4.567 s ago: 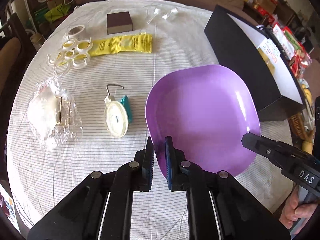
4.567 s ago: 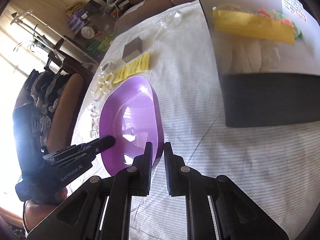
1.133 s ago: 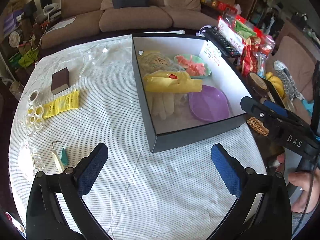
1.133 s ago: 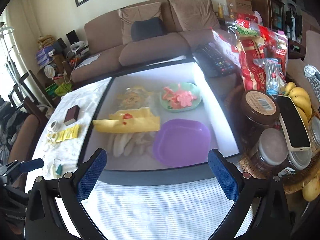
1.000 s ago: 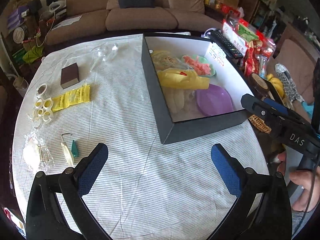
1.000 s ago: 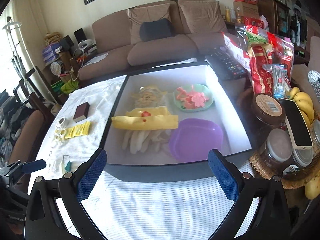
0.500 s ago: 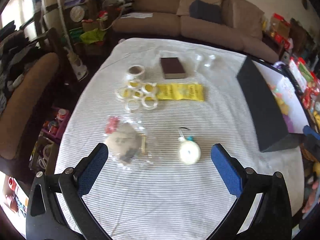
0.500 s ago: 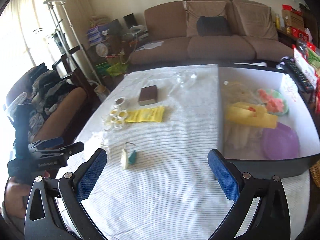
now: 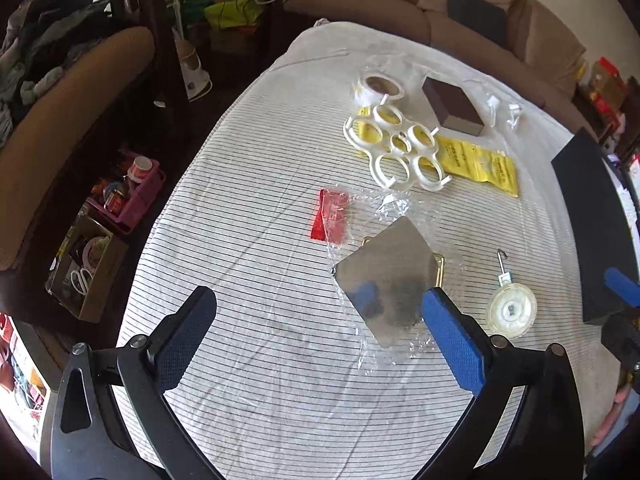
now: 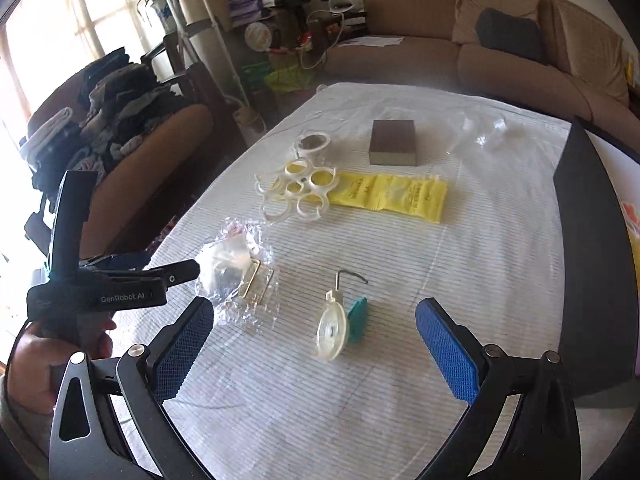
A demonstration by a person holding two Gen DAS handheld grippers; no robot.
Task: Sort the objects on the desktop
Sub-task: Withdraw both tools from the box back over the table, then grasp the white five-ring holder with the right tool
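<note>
My left gripper [image 9: 320, 334] is open and empty, hovering just in front of a clear plastic bag holding a small metal mirror [image 9: 390, 278] with a red label [image 9: 332, 220]. The bag also shows in the right wrist view [image 10: 234, 268], with the left gripper's fingertip beside it. My right gripper [image 10: 314, 350] is open and empty above a white round suction hook with a teal tab [image 10: 336, 326], also in the left wrist view [image 9: 512, 310]. A white ring holder [image 9: 396, 148], yellow packet [image 9: 480, 162], brown block [image 9: 452, 106] and tape roll [image 9: 380, 86] lie farther back.
The black storage box [image 10: 592, 240] stands at the table's right side, its dark wall facing me. Clear plastic pieces [image 10: 486, 134] lie at the far side. A chair piled with clothes [image 10: 120, 120] and floor clutter [image 9: 104, 240] flank the table's left edge. A sofa stands behind.
Both grippers have swung left, away from the box and toward the loose items. The left gripper has come down close over the bagged mirror. Both stay open.
</note>
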